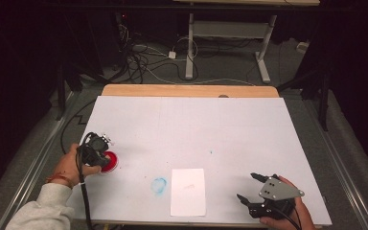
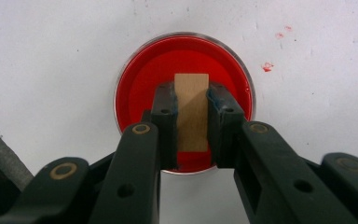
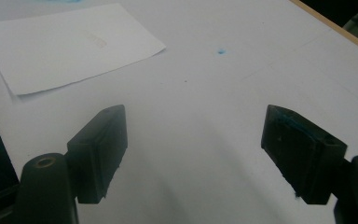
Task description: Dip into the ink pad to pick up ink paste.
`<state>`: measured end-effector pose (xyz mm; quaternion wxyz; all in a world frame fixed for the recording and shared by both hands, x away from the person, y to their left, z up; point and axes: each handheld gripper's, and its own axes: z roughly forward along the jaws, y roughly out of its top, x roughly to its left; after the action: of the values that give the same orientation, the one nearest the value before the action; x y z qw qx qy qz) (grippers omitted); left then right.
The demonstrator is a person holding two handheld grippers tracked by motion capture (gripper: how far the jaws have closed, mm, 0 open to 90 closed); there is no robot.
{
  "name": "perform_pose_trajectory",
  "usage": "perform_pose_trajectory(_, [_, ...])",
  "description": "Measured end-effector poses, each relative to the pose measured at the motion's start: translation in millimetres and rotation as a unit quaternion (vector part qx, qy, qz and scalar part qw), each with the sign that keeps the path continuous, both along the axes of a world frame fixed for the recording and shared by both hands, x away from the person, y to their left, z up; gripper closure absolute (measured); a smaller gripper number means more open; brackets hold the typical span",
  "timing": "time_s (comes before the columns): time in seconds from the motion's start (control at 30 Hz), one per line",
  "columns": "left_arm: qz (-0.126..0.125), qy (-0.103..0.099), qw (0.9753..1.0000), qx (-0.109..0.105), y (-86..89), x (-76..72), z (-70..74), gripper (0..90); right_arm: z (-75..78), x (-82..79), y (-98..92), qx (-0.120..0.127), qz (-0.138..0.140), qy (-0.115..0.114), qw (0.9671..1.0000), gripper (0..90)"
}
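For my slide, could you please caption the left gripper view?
Left gripper clamps a small wooden block above a round dish of red paint on the white table.

Wooden block over red dish
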<state>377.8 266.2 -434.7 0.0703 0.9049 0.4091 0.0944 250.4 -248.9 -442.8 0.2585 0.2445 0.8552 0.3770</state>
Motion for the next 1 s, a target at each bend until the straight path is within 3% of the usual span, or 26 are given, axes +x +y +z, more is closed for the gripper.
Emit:
perform_pose_trajectory(0.17, [0.003,-0.005,1.0,-0.004,0.7,-1.5,-0.3,74.1,0.7,-0.6,-0.1,-0.002,-0.001,-0.003,1.0,23.0])
perform_pose_trajectory(0.3, [0.009,-0.011,0.9996,-0.024,6.1,-3.5,0.7,74.0,1.1,-0.7,-0.9,0.001,-0.002,-0.003,1.0,22.8])
perform_pose_trajectory(0.47, [0.001,-0.012,0.9994,-0.033,8.9,-5.3,4.9,74.0,0.5,0.1,-1.1,0.001,-0.002,-0.001,1.0,22.6])
perform_pose_trajectory(0.77, [-0.003,-0.048,0.9979,-0.043,12.9,-12.4,46.7,73.9,1.1,-1.0,-1.3,0.0,-0.003,-0.002,1.0,22.5])
perform_pose_trajectory(1.0, [-0.005,-0.049,0.9984,-0.029,12.7,-12.4,55.5,73.8,0.8,-0.9,-0.8,-0.002,0.002,-0.001,1.0,22.5])
